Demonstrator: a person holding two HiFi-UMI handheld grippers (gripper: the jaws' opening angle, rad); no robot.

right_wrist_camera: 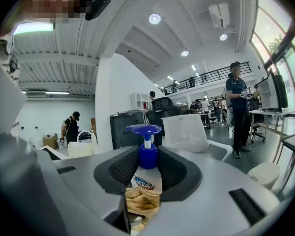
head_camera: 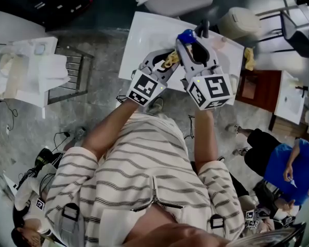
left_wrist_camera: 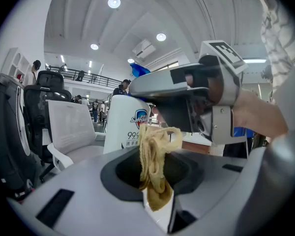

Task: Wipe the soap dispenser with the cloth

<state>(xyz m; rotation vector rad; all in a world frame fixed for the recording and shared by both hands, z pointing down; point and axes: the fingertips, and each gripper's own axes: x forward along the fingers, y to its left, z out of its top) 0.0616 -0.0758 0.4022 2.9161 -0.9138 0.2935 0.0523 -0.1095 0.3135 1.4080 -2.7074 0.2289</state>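
Head camera is looking steeply down over the person's torso [head_camera: 139, 163]; both gripper cameras are peering near-level, close along their jaws, all three sharing the soap dispenser [head_camera: 186, 36] at one o'clock overhead.

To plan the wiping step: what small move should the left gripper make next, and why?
Probably slide the left gripper so the cloth rubs up the white side of the soap dispenser. The cloth is pinched in its jaws and seems to lie against the dispenser's lower part, while the right gripper clamps the dispenser.
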